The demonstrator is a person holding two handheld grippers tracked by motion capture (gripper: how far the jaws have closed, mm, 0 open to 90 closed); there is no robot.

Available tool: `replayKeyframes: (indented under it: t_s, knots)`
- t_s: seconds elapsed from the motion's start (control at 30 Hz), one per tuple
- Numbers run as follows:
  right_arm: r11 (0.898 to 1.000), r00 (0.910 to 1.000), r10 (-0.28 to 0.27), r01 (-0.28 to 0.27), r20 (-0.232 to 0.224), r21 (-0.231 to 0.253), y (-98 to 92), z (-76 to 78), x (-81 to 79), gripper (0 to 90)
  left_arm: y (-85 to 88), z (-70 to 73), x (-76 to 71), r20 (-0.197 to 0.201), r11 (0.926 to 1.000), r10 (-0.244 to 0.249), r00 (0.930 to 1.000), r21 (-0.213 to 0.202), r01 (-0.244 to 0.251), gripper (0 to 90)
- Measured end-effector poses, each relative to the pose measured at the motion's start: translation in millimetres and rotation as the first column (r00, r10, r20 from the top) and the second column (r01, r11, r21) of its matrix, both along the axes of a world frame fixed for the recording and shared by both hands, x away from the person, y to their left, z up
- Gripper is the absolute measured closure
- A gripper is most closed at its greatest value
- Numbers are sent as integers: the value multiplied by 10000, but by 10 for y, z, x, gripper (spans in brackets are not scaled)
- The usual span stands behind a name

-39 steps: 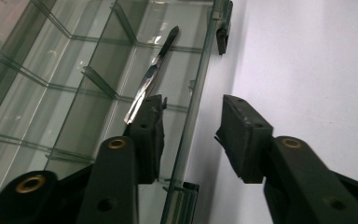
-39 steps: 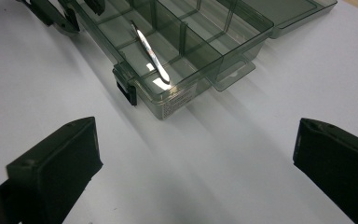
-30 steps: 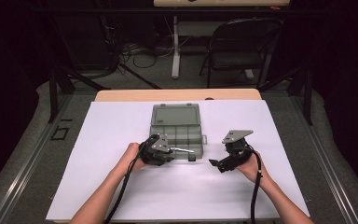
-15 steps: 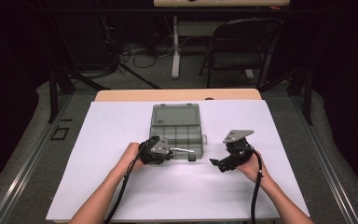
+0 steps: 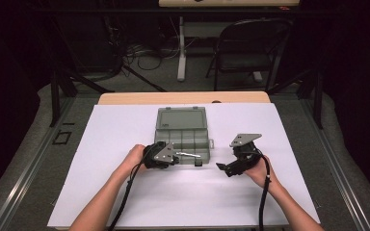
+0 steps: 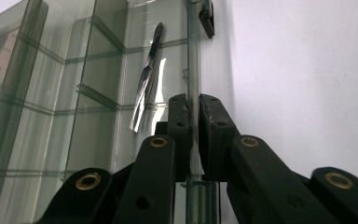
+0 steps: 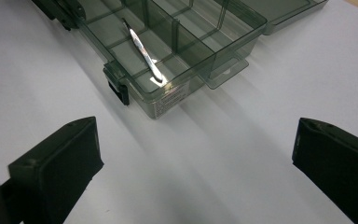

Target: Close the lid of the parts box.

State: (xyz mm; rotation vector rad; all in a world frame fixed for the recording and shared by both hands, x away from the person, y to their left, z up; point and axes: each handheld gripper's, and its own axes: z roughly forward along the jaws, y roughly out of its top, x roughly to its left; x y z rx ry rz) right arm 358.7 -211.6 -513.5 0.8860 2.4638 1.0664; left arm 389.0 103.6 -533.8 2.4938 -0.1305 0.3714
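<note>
A clear grey compartment box (image 5: 192,139) lies open mid-table, its lid (image 5: 181,118) folded back. A slim shiny metal tool (image 6: 145,79) lies in a front compartment (image 7: 144,51). My left gripper (image 5: 177,158) lies along the box's near left corner. In the left gripper view its jaws have just been closing and now pinch the thin front wall (image 6: 193,56) between the pads. My right gripper (image 5: 223,169) is held to the right of the box, pointing at it. Its jaws stand wide apart over bare tabletop with nothing between them (image 7: 193,144).
A white sheet (image 5: 125,125) covers the table, and a strip of wood (image 5: 125,98) shows at the far edge. A black latch (image 7: 117,87) sticks out from the box's front wall. A folding chair (image 5: 250,48) and cables stand beyond the table.
</note>
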Motion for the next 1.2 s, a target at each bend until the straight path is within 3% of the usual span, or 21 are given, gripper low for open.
replayKeyframes:
  t_s: [0.1,0.27,0.53,1.0,1.2]
  knots:
    - [10000,9999,-25,24,-144,-49,11,-19,19,0,5,0,-1,45,10000,-76,10000,44,76,840]
    - [10000,9999,-75,75,78,6,17,-15,59,0,5,-6,-8,142,9999,-135,9998,14,135,843]
    - [9993,9994,-160,170,300,-328,42,-5,136,0,7,-7,-9,274,9995,-309,9991,81,306,840]
    - [9986,9977,-474,485,489,-210,125,37,403,0,5,-7,-11,316,9994,-333,9989,118,330,837]
    - [9979,9980,-447,467,442,-457,184,73,524,0,5,-8,-14,329,9994,-336,9989,117,332,838]
